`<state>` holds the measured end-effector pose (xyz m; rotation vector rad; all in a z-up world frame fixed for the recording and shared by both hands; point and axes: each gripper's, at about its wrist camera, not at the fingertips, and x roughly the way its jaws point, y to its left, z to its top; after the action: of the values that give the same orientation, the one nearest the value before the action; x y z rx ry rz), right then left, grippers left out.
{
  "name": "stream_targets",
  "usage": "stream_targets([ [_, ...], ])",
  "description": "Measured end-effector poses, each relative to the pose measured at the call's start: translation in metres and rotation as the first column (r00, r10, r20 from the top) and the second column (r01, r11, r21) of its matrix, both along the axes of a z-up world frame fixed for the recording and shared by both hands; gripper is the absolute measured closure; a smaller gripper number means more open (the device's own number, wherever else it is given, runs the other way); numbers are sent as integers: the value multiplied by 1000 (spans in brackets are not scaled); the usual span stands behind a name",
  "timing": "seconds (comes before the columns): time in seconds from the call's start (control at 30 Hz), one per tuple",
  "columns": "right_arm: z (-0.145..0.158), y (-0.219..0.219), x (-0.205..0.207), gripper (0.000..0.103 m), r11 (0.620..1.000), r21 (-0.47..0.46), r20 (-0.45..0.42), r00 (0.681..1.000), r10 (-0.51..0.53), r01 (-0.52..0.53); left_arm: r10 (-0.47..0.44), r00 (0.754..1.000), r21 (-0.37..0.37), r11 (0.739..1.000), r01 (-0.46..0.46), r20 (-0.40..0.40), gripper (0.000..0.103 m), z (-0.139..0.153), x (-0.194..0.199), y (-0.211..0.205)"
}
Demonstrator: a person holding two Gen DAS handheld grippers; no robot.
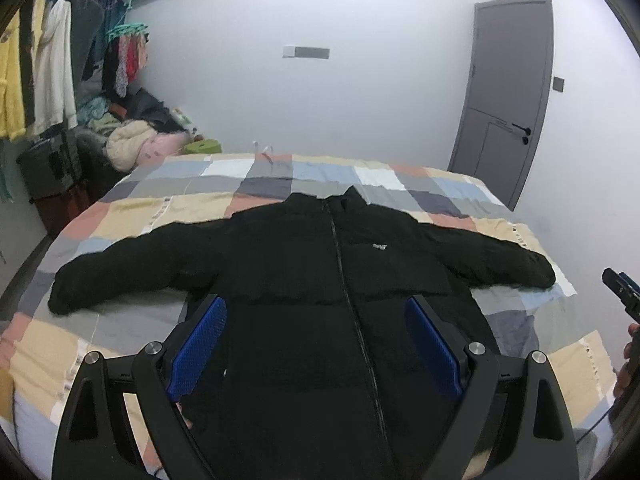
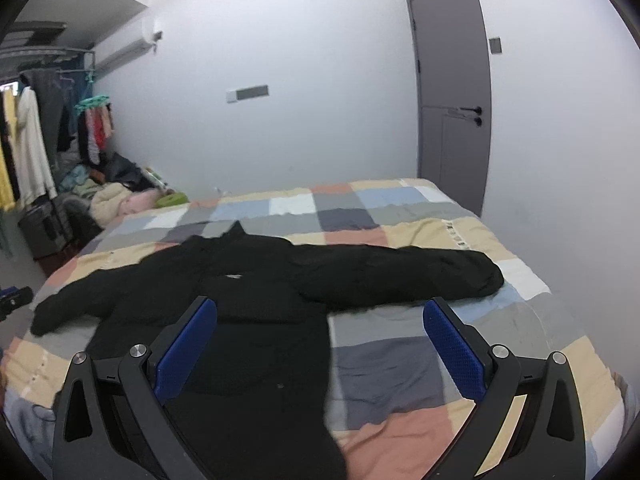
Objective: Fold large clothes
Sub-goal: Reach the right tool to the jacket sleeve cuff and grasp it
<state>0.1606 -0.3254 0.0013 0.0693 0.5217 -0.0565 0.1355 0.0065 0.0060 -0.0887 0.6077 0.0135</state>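
The left gripper (image 1: 316, 336) hangs over the near edge of the bed (image 1: 132, 216), its blue pads (image 1: 198, 346) spread wide with nothing between them, right above the lower front of the jacket (image 1: 304, 264). The right gripper (image 2: 320, 344) is just as wide apart and empty, poised over the near edge where the jacket's (image 2: 256, 280) side meets the checked bedspread (image 2: 400, 360). In the left view the right gripper's dark tip (image 1: 624, 292) pokes in at the right edge.

The jacket is black and puffy, lying flat on its back across the middle of the bed, zipped up, hem toward the near edge and collar (image 1: 336, 200) toward the far one. Both sleeves are stretched out sideways: one sleeve (image 1: 120, 272) reaches toward the bed's left edge, the other sleeve (image 2: 420, 276) toward the right edge. A small white label (image 1: 380, 246) sits on the chest.

Beyond the far edge stands a white wall with a grey door (image 2: 452, 92). Off the far left corner, clothes hang on a rack (image 1: 48, 72) above a heap of laundry (image 1: 132, 140).
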Motion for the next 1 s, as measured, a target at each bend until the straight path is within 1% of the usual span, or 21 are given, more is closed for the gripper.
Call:
stream_targets([
  [0.2,-24,-46,30,0,998,43,-21,999,-41,42,-9,1000,8,1000,9,-2,12,-31,35,6],
  [0.3,-43,-74,48,0,996,44,-28,997,-77,78,-4,1000,-15,1000,4,-14,12,-46,48,13],
  [0.37,-57,-95,58,0,993,72,-44,995,-92,95,-8,1000,-40,999,7,-23,12,-55,54,19],
  [0.4,-69,-111,66,0,989,97,-56,992,-110,115,-2,1000,-44,999,1,-26,12,-58,59,20],
  [0.5,-97,-151,85,0,977,148,-100,985,-143,157,9,1000,-24,1000,-9,-22,12,-68,68,21],
  [0.57,-114,-178,94,0,961,195,-123,977,-174,195,11,999,-13,1000,-12,-36,12,-79,77,20],
  [0.63,-130,-205,100,0,940,237,-146,965,-216,246,4,999,-33,999,-6,-51,12,-89,83,19],
  [0.7,-148,-230,105,0,906,298,-176,950,-258,302,0,998,-48,999,-3,-69,12,-100,93,18],
  [0.77,-171,-263,110,0,848,384,-215,928,-304,366,3,997,-47,999,-7,-83,12,-111,102,15],
  [0.87,-196,-295,118,1,767,493,-244,911,-331,411,0,995,-50,999,-5,-100,12,-122,110,10],
  [0.9,-200,-300,121,1,753,511,-245,909,-336,416,-1,994,-53,999,-5,-107,12,-128,115,7],
  [1.0,-220,-318,137,1,685,601,-240,911,-336,411,-1,992,-57,998,-6,-123,12,-139,123,2],
])
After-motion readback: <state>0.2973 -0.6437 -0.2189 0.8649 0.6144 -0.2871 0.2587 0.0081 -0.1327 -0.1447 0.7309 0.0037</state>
